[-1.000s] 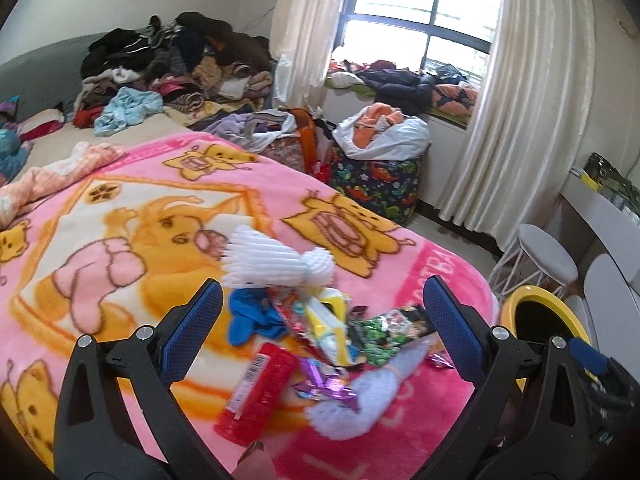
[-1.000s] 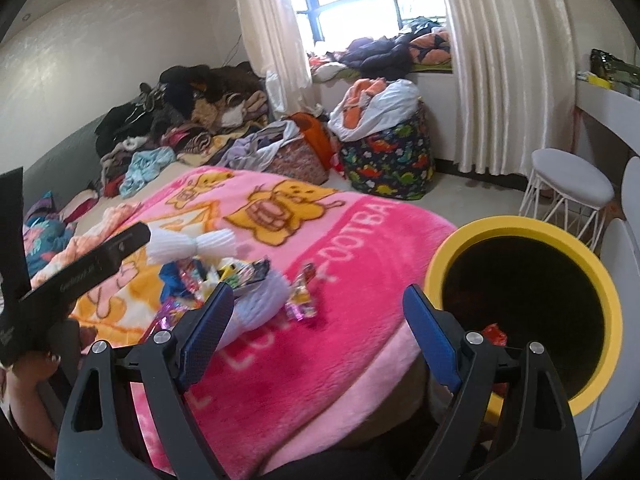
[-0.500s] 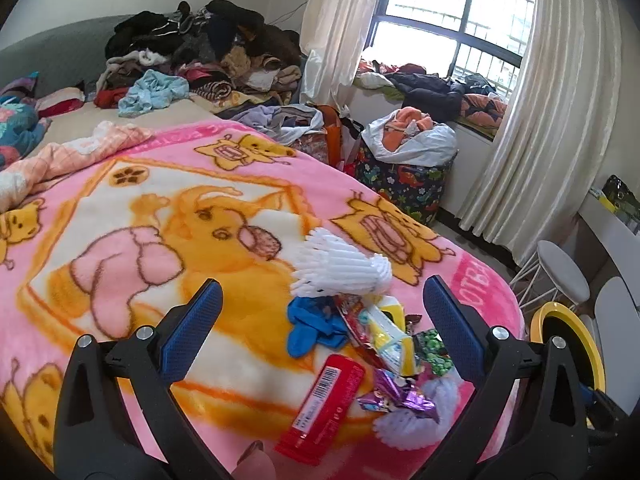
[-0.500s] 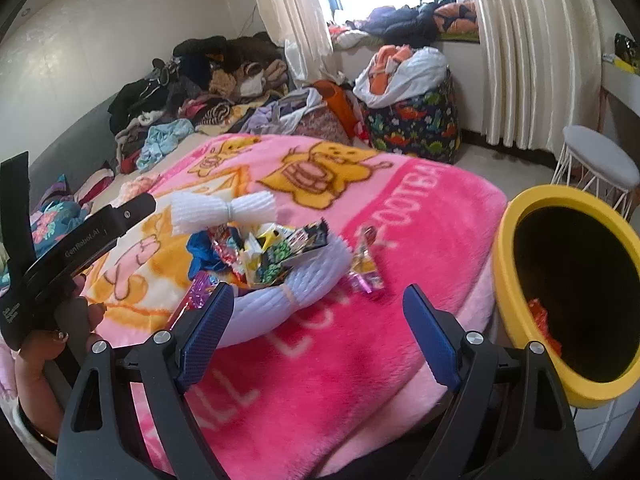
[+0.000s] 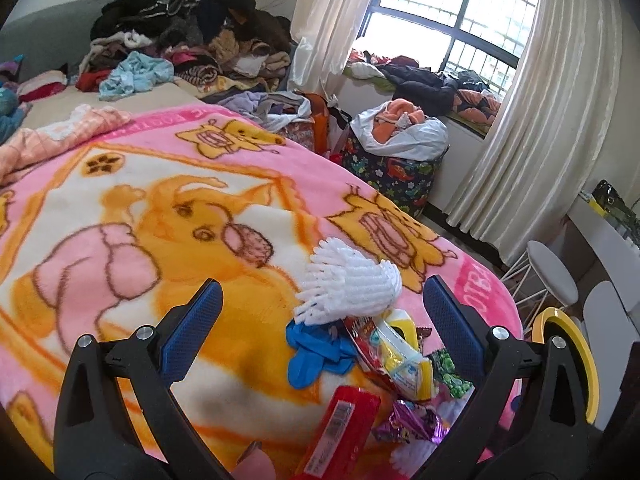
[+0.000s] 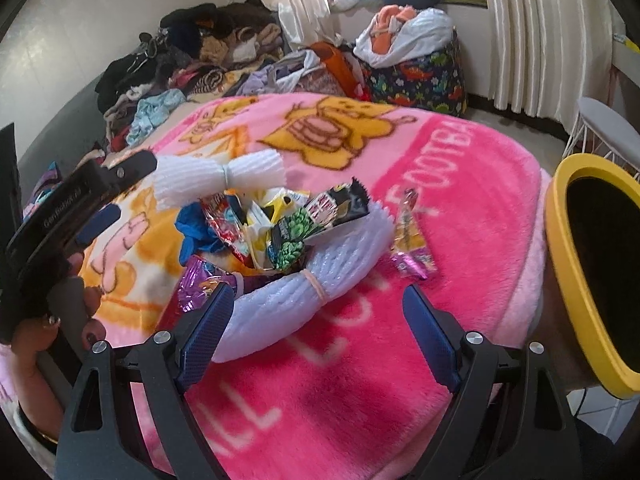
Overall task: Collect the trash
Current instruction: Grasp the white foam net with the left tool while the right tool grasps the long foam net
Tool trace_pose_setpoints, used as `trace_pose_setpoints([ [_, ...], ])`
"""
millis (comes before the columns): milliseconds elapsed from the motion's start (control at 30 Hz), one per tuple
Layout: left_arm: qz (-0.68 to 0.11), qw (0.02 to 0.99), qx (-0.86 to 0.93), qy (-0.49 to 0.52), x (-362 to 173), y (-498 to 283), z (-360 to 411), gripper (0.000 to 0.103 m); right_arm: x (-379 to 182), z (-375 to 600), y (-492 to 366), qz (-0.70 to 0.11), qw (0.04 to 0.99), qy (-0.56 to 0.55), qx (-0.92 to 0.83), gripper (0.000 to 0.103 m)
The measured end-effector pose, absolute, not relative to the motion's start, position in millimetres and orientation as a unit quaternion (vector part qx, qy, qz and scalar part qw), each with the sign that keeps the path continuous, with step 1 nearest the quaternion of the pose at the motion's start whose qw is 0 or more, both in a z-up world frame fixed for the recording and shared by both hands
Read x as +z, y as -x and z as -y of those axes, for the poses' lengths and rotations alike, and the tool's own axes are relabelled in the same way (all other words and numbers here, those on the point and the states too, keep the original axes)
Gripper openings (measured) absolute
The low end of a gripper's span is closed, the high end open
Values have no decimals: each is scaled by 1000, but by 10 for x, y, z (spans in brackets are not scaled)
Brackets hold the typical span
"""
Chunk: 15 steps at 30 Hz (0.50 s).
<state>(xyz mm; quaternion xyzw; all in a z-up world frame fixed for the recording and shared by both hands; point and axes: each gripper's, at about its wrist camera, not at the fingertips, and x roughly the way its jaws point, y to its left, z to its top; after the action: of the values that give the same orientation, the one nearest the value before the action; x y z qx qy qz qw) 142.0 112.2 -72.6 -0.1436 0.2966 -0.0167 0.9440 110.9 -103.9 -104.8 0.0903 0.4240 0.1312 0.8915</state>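
A heap of trash lies on the pink blanket [image 5: 120, 208]: a white foam net [image 5: 352, 286], a blue glove [image 5: 318, 354], a red wrapper [image 5: 340, 432], a yellow packet [image 5: 404, 356] and a purple candy wrapper [image 5: 412, 426]. My left gripper [image 5: 318, 332] is open and empty, hovering over the heap's left side. My right gripper [image 6: 318, 338] is open and empty, just in front of a second white foam net [image 6: 304, 292]. A loose candy wrapper [image 6: 410, 240] lies to the right of the heap [image 6: 280, 224]. The yellow-rimmed bin [image 6: 588, 264] stands at the bed's right edge.
Piles of clothes [image 5: 188, 52] cover the far end of the bed. A patterned laundry bag [image 5: 394, 160] stands by the window, with curtains [image 5: 532, 120] and a white stool [image 5: 548, 272] to the right. The left gripper's body [image 6: 72, 216] shows in the right wrist view.
My left gripper has shifted left and back, so the heap now sits lower right in its view. My right gripper has swung left from the bin and come close to the heap.
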Motion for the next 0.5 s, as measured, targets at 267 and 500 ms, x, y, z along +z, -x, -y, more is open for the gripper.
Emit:
trace_pose_setpoints([
  [267, -325, 932, -36, 154, -873, -1634, -1097, 76, -1263, 1044, -1235, -469, 856, -136, 169, 60],
  [500, -337, 929, -44, 146, -914, -1659, -1013, 38, -1252, 1074, -1147, -471, 844, -159, 199, 29],
])
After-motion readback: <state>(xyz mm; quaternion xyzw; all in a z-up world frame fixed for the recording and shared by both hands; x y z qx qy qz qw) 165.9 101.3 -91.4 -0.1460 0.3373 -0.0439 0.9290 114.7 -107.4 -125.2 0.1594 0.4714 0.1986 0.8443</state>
